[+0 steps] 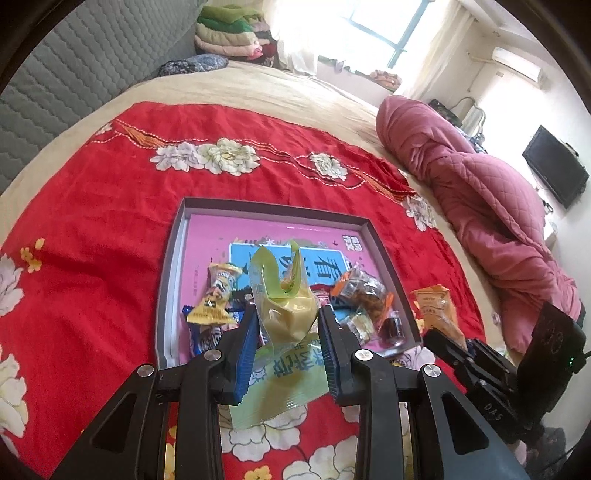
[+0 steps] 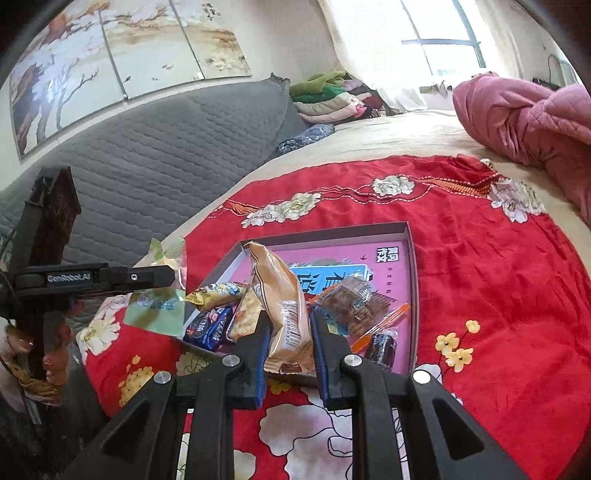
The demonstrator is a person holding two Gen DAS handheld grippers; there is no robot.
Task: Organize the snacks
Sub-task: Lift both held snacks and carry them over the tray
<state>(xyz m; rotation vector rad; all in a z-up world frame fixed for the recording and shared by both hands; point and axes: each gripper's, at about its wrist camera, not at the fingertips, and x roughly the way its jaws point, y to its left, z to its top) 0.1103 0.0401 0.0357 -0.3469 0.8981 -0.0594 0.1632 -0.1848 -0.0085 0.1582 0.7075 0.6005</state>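
A shallow grey box (image 1: 168, 266) with a pink lining lies on the red flowered cloth and holds several wrapped snacks (image 1: 216, 295). My left gripper (image 1: 288, 314) is shut on a yellow-green snack packet (image 1: 284, 306), held just above the box's near edge. My right gripper (image 2: 288, 325) is shut on an orange-tan snack packet (image 2: 277, 291), held over the box's near edge (image 2: 413, 266). The left gripper also shows in the right wrist view (image 2: 162, 275), with its green packet (image 2: 157, 302). The right gripper shows at the right in the left wrist view (image 1: 448, 343).
The red cloth (image 1: 92, 221) covers a beige bed. A pink quilt (image 1: 480, 192) is bunched at the right. A grey padded headboard (image 2: 147, 166) stands at the left. Folded clothes (image 1: 229, 33) are stacked at the far side.
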